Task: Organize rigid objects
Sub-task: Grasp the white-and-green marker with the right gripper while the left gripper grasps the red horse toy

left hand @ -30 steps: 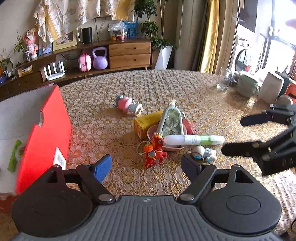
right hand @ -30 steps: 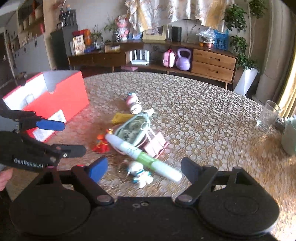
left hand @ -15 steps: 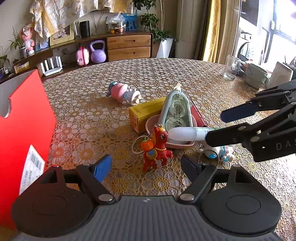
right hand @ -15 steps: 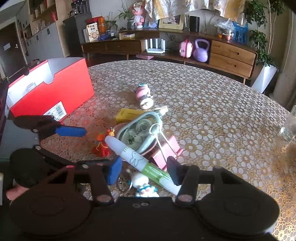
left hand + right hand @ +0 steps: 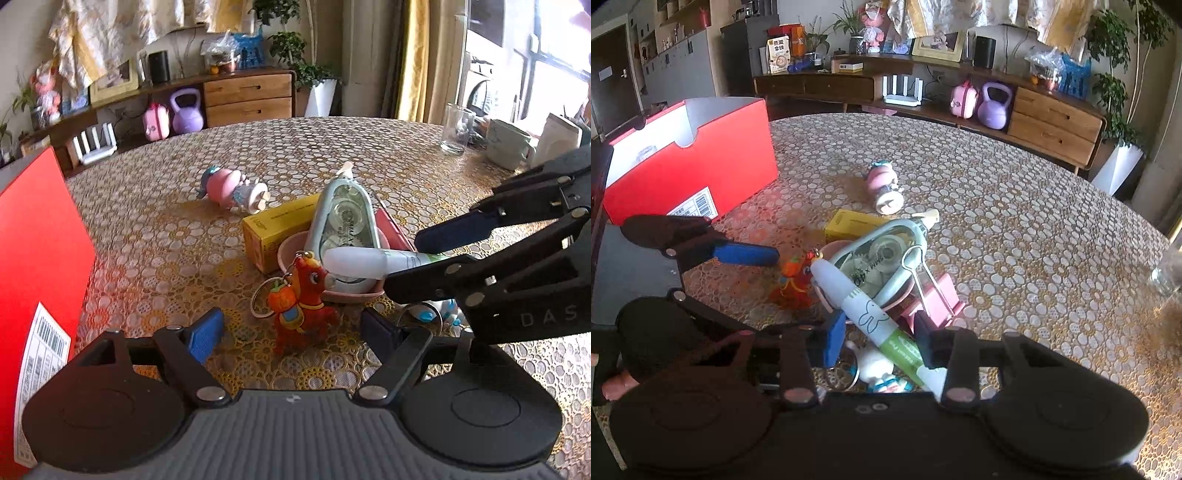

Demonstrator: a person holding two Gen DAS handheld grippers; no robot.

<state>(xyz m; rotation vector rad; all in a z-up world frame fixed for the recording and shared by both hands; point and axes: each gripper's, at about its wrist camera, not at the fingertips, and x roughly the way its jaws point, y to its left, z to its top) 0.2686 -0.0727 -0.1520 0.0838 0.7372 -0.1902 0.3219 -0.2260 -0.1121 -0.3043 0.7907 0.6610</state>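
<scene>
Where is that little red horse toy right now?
The horse stands on the table just ahead of the left gripper, between its open fingers in the left view, touching the pink dish holding the tape dispenser.

Wooden sideboard (image 5: 960,96) along the wall, yellow curtain (image 5: 413,59) beside a bright window (image 5: 554,66) (daylight).

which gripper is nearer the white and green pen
Right. The right gripper has the white and green pen between its fingers, its jaws having just been closing. The left gripper stands open farther off, in front of the red horse keychain.
</scene>
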